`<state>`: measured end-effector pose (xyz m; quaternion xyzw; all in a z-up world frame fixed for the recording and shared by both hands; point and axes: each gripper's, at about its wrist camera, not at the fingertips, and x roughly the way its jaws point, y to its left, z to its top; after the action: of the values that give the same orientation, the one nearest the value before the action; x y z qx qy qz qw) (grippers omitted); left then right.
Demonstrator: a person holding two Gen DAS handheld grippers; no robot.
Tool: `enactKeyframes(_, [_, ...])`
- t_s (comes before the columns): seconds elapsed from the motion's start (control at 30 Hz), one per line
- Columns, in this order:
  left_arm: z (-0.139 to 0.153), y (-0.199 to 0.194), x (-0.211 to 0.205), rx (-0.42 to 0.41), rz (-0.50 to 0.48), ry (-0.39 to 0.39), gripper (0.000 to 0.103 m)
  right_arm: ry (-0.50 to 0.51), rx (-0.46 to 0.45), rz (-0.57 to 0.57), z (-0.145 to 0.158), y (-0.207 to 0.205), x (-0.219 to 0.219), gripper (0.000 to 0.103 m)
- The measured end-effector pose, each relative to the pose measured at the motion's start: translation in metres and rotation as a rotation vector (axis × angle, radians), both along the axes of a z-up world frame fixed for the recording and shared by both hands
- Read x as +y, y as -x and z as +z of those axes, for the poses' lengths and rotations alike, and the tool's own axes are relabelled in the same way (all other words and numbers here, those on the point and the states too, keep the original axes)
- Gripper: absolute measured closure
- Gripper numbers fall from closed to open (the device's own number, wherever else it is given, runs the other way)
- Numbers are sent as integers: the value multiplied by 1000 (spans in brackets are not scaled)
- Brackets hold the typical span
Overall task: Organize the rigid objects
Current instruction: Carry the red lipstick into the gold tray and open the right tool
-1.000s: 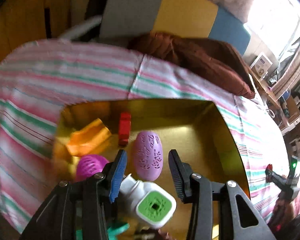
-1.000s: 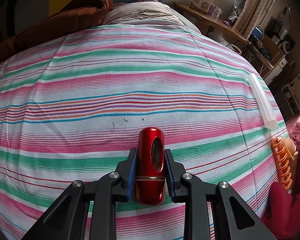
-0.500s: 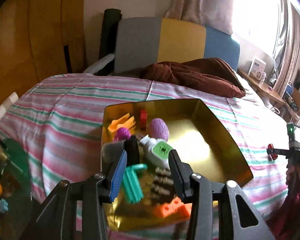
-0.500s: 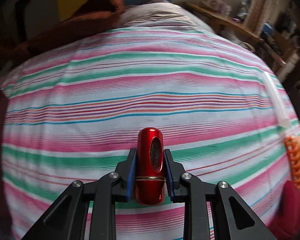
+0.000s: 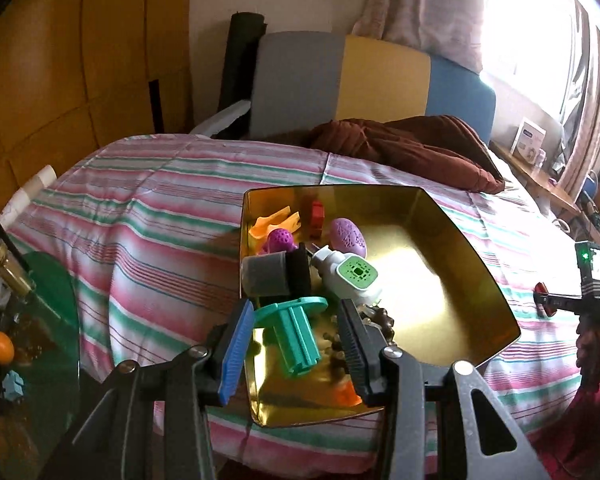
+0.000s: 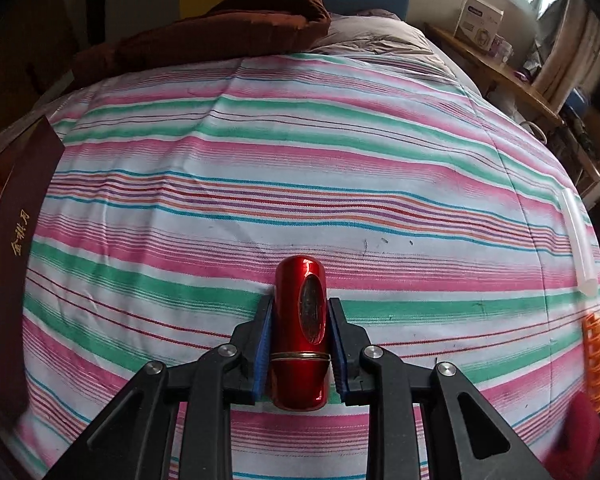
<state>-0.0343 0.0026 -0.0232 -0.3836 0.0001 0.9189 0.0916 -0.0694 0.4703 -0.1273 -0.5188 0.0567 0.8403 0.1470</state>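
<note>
A gold tray (image 5: 452, 236) lies on the striped bed and holds several small things: a teal plastic piece (image 5: 296, 332), a white bottle with a green cap (image 5: 348, 276), a purple egg shape (image 5: 346, 236), a grey and black cylinder (image 5: 276, 276). My left gripper (image 5: 296, 348) is open and empty, raised above the tray's near end. My right gripper (image 6: 299, 320) is shut on a glossy red cylinder (image 6: 300, 332) above the bedspread. It shows far right in the left wrist view (image 5: 556, 302).
A brown blanket (image 5: 412, 152) lies at the head of the bed. A dark red book (image 6: 8, 232) sits at the left edge, a clear tube (image 6: 578, 240) and an orange comb-like piece (image 6: 598, 356) at the right. A green glass table (image 5: 28, 328) stands left of the bed.
My left gripper has pulled back and up from the tray, so the whole tray and room now show. My right gripper has swung left with the red cylinder; the book has come into view.
</note>
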Motion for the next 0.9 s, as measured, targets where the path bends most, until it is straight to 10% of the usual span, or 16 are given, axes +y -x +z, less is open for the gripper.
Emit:
enactKeyframes(0.57, [-13,-1,-25,-39,58,-36,59,115,211,361,86,31,-137,77])
enactKeyframes(0.9, [-17,1,-34,-53,73,-48,59,182,90,571,65,80,-256,77])
